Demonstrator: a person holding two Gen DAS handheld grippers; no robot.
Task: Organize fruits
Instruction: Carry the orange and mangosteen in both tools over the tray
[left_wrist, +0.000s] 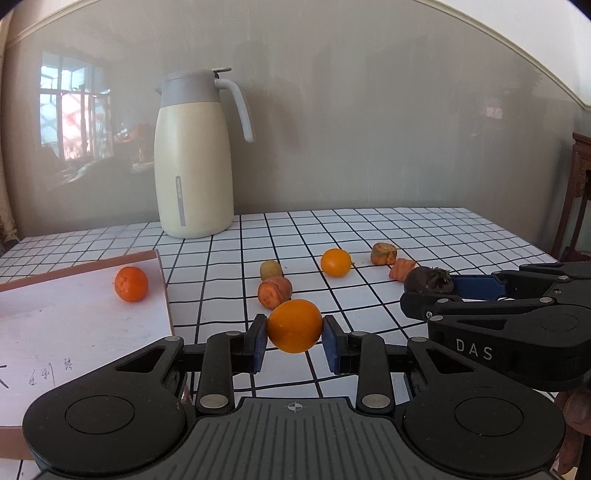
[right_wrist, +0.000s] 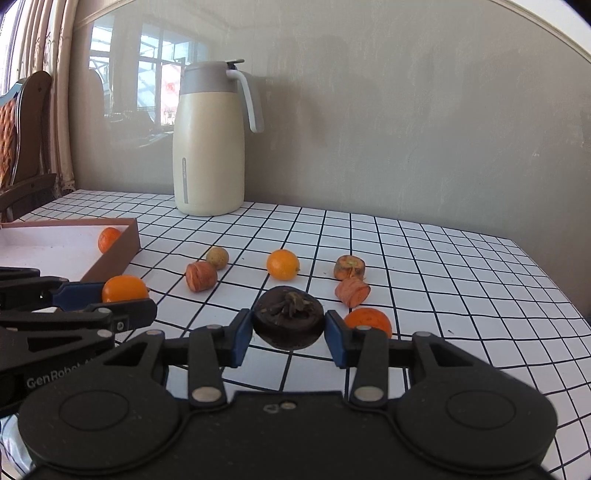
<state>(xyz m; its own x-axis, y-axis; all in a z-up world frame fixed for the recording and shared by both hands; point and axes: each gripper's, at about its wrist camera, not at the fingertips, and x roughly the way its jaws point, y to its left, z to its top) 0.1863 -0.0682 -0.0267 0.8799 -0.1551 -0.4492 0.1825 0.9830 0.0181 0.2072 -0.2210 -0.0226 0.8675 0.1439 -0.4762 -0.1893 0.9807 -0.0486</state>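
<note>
Fruit is gripped on both sides: the left gripper (left_wrist: 294, 341) pinches a smooth round orange citrus fruit (left_wrist: 294, 325), the right gripper (right_wrist: 288, 334) clamps a dark, wrinkled mangosteen (right_wrist: 288, 322), calyx up. The shallow brown cardboard box with a white floor (left_wrist: 74, 317), already holding one orange fruit (left_wrist: 131, 284), lies left of both loads and nearer the left gripper. Other pieces sit on the checked tabletop (right_wrist: 424, 266) right of the box.
</note>
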